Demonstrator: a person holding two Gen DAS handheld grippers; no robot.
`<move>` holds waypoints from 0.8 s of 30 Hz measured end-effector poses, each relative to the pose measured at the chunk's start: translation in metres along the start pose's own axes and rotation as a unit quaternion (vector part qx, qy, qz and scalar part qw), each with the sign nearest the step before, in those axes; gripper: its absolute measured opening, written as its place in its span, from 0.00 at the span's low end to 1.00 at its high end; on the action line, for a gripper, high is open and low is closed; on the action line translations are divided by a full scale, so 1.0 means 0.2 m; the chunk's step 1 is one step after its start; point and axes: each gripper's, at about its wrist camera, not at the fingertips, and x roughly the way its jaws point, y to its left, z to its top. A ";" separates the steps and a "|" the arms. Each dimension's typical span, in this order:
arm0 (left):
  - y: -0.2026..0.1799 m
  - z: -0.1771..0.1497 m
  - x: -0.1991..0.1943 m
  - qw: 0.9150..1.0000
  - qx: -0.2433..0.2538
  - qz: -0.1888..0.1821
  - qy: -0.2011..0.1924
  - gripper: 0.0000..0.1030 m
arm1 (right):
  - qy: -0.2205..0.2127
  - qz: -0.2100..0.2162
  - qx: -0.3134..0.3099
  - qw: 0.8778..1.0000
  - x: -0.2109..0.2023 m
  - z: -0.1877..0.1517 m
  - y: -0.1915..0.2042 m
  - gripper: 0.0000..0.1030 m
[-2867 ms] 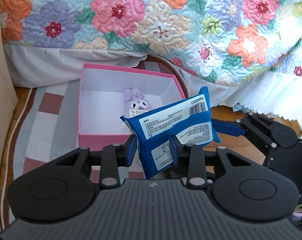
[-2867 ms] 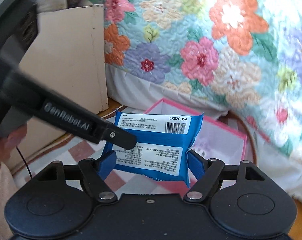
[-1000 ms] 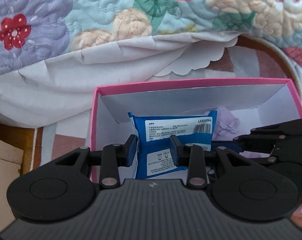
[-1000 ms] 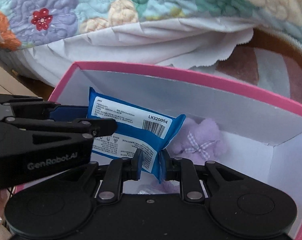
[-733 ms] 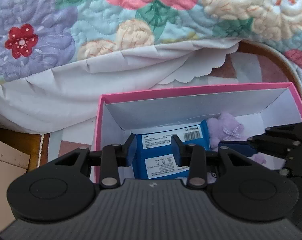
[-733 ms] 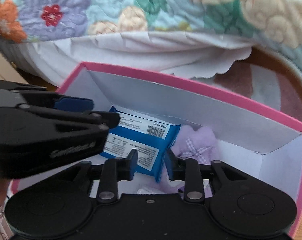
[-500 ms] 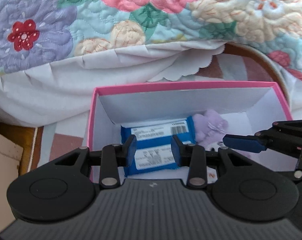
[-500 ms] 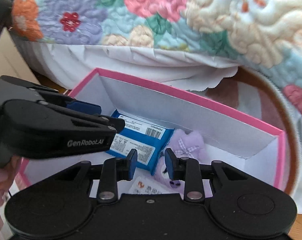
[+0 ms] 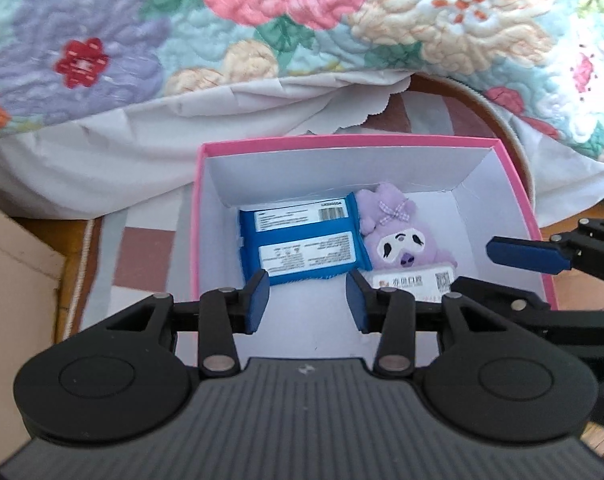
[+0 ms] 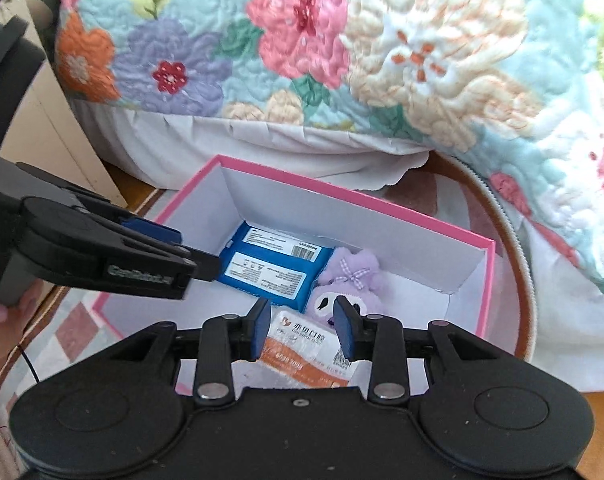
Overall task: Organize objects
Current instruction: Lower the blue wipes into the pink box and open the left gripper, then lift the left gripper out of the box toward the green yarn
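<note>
A blue wipes pack (image 9: pixel 302 246) lies flat in the far left corner of the pink box (image 9: pixel 342 141), beside a purple plush toy (image 9: pixel 400 240) with an orange-and-white packet (image 9: pixel 412 282) at its front. My left gripper (image 9: pixel 308 306) is open and empty above the box's near side. My right gripper (image 10: pixel 302 326) is open and empty above the packet (image 10: pixel 302 354). The pack (image 10: pixel 271 270), the plush (image 10: pixel 348 282) and the box (image 10: pixel 342 188) show in the right wrist view too.
A floral quilt (image 9: pixel 302 20) with a white bed skirt (image 9: pixel 141 152) hangs just behind the box. The box sits on a checked rug (image 9: pixel 141 248). A beige cabinet side (image 9: pixel 13 264) stands to the left.
Both grippers carried the blue pack into the box, let go of it and pulled back. The pack now lies flat beside the plush.
</note>
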 end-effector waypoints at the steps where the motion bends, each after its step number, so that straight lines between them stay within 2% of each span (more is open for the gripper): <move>1: 0.01 -0.01 -0.04 1.000 0.000 -0.001 -0.002 0.42 | -0.001 0.002 0.003 1.000 -0.03 -0.01 0.01 0.40; 5: 0.05 -0.09 -0.17 0.999 -0.008 -0.030 0.012 0.45 | -0.014 0.003 0.004 1.000 -0.14 -0.04 0.06 0.46; 9: 0.06 -0.16 -0.33 0.999 -0.001 -0.034 0.001 0.50 | -0.022 -0.001 -0.009 1.000 -0.24 -0.08 0.14 0.49; 12: 0.07 -0.21 -0.43 0.999 0.002 -0.041 -0.006 0.56 | -0.034 0.018 -0.008 0.999 -0.32 -0.11 0.17 0.53; 17: 0.08 -0.29 -0.55 0.999 0.008 -0.039 -0.014 0.58 | -0.045 0.020 -0.015 0.999 -0.44 -0.17 0.24 0.56; 21: 0.07 -0.35 -0.64 0.999 0.018 -0.033 -0.020 0.62 | -0.053 0.014 -0.021 0.998 -0.53 -0.21 0.28 0.67; 24: 0.06 -0.38 -0.70 0.999 0.031 -0.026 -0.030 0.64 | -0.056 0.001 -0.025 0.998 -0.59 -0.23 0.31 0.67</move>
